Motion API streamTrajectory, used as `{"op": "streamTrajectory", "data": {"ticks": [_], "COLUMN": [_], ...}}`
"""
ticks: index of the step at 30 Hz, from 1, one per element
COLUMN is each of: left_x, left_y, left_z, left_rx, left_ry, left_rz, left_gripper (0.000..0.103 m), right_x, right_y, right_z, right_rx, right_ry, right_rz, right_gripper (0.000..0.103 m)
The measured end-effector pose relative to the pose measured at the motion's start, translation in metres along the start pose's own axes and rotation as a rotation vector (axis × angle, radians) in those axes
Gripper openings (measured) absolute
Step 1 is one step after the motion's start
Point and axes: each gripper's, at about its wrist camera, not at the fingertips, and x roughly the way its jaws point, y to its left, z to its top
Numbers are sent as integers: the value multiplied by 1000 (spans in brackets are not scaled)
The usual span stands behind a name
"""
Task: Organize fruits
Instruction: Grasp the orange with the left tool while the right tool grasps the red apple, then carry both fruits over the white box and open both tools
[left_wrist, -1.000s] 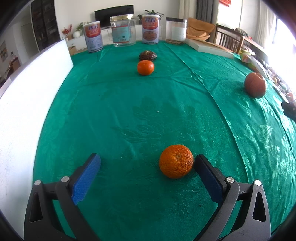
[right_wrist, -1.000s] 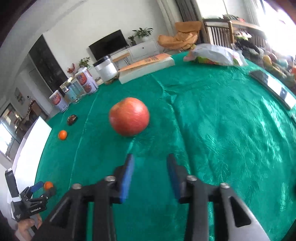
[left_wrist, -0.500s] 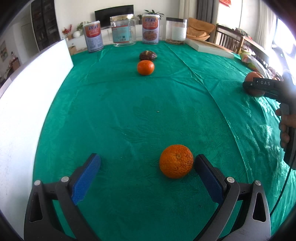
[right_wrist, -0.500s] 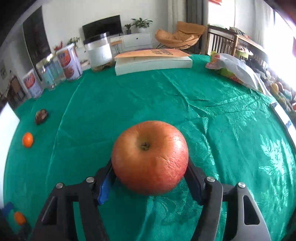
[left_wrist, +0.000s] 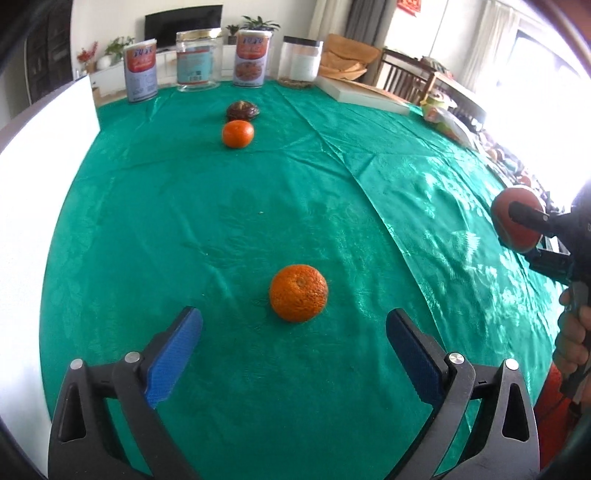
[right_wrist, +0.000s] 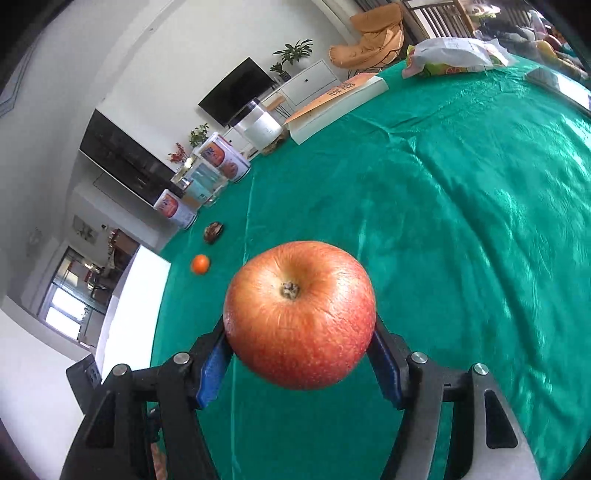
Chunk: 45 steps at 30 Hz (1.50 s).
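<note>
Apple up, orange waiting.

We are pinching the apple (right_wrist: 300, 314) between the right gripper (right_wrist: 301, 360) pads, clear of the green cloth (right_wrist: 461, 221), for carrying. Our left gripper (left_wrist: 291, 350) is hanging spread just behind the near orange (left_wrist: 298, 292), likely lining up; beyond it, another orange (left_wrist: 238, 134) is sitting untouched.

A glossy green cloth (left_wrist: 258, 206) with a woven leaf pattern covers the worktop and catches the light in creases. The apple (right_wrist: 300, 314) has smooth, faintly speckled skin; the near orange (left_wrist: 298, 292) is dimpled and matt. The tongs' pads (left_wrist: 173, 356) look like ribbed blue rubber on matt black plastic. At the far edge stand a clear jar (left_wrist: 196, 61), perhaps glass, and paper-labelled tins (left_wrist: 141, 70).
</note>
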Motion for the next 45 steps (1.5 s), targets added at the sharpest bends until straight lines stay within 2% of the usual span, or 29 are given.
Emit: {"op": "streamTrajectory", "data": {"ticks": [1, 2, 3, 5, 7, 8, 9, 12, 15, 18, 20, 21, 24, 27, 30, 32, 35, 38, 40, 42, 44, 45], "left_x": [2, 4, 7, 11, 11, 10, 7, -15, -68, -137, -182, -202, -249, -266, -255, -239, -214, -196, -190, -194, -201, -204], "left_y": [-4, -7, -9, -13, -19, -20, -20, -13, -1, 24, 50, 65, 118, 178, 235, 265, 290, 298, 298, 294, 285, 279], "left_z": [1, 3, 5, 8, 7, 6, 4, 0, -2, -4, -3, -2, -3, -16, -36, -50, -66, -75, -79, -82, -78, -74], "left_rx": [20, 33, 36, 36, 52, 60, 53, -29, -170, -313, -378, -400, -465, -553, -656, -702, -730, -724, -727, -723, -699, -683], "left_ry": [-2, -2, 1, 1, -9, -16, -25, -71, -123, -181, -234, -265, -331, -341, -274, -208, -117, -51, -46, -70, -118, -138], "left_rz": [20, 39, 46, 66, 87, 101, 100, 61, -64, -195, -212, -189, -60, 117, 261, 326, 358, 383, 384, 399, 427, 437], "left_gripper": [100, 94, 79, 70, 49, 29, 28, 28, 28, 28, 28, 28, 28, 28, 28, 28, 29, 32, 46, 73, 85, 87], "right_x": [-1, -1, 1, 4, 5, 6, 7, 9, 13, 23, 34, 40, 61, 88, 124, 148, 178, 195, 203, 201, 185, 175], "right_y": [1, 3, 5, 7, 10, 12, 15, 28, 56, 112, 165, 194, 276, 351, 401, 421, 440, 450, 449, 443, 435, 431], "right_z": [-7, -13, -17, -21, -23, -22, -23, -25, -33, -44, -54, -59, -82, -111, -147, -167, -191, -204, -203, -195, -177, -166], "right_rx": [-4, -9, -15, -22, -30, -37, -45, -72, -104, -171, -255, -295, -385, -522, -630, -697, -807, -881, -872, -843, -824, -820], "right_ry": [2, 9, 19, 33, 35, 33, 32, 50, 96, 162, 205, 230, 310, 369, 451, 484, 502, 496, 495, 466, 371, 317], "right_rz": [-2, -5, -6, -10, -14, -17, -21, -18, 35, 140, 213, 260, 403, 450, 431, 381, 286, 214, 182, 168, 191, 192], "right_gripper": [67, 67, 67, 67, 67, 67, 67, 67, 67, 67, 67, 67, 67, 67, 67, 67, 67, 67, 68, 70, 72, 76]}}
